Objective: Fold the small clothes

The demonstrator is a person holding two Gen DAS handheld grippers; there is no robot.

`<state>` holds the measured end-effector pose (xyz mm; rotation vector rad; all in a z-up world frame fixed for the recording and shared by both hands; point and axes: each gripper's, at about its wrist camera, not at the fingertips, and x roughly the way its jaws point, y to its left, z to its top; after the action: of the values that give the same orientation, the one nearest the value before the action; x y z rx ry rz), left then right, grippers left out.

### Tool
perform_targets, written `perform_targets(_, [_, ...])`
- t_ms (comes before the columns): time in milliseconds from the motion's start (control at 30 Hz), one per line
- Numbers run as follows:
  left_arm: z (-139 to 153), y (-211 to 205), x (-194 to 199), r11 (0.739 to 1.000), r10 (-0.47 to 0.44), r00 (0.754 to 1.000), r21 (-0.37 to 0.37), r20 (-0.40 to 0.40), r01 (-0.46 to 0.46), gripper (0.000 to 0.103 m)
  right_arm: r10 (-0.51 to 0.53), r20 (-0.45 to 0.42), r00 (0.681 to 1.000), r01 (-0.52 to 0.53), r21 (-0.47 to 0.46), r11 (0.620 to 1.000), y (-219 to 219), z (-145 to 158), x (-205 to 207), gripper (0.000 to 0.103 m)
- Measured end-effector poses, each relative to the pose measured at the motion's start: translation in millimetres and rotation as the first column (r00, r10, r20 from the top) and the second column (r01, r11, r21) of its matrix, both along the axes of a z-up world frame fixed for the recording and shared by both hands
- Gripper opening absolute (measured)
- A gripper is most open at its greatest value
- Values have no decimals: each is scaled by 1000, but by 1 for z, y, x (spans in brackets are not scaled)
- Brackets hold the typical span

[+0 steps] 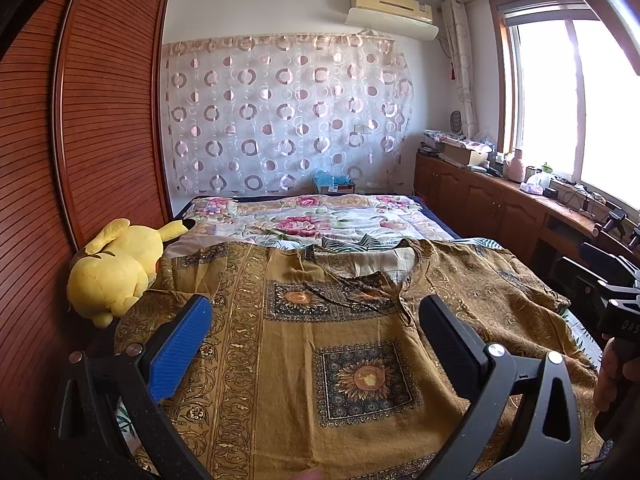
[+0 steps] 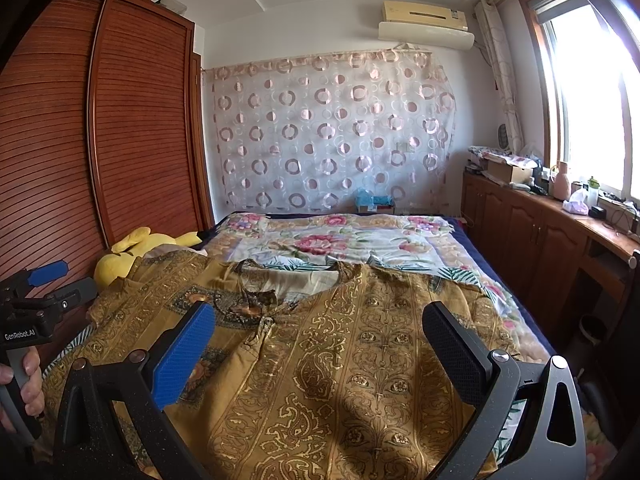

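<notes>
Both hand-held grippers hovered with jaws spread wide and nothing between them above a mustard-gold printed shirt laid flat on the bed. The left hand-held gripper, one blue pad and one black, hung over the shirt's left half, its sunflower panels directly beneath and ahead. The right hand-held gripper hung over the right half, above the paisley bands. Each tool showed at the edge of the other's view, side by side at the near hem, with a hand wrapped round the left handle.

The shirt lay straight ahead of both tools, neckline at the far end, hem nearest the person, so its long axis ran away from them toward the floral quilt. Sleeves spread to either side; the left one reached near a yellow plush toy beside the wardrobe. Judging by position, each tool was nearer its own side of the garment, so the first fold would likely call for each to grip cloth on its own side. The fabric looked thin and creased, and may slip or bunch when lifted.
</notes>
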<state>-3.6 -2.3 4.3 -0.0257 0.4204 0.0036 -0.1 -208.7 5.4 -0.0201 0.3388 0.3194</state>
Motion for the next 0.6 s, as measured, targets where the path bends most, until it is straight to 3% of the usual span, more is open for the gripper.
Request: perform_targets(600, [-1,-1,0,1000,0,1000,2,1,0,103,-1,-1,1000,1,1,1000,0,0,0,103])
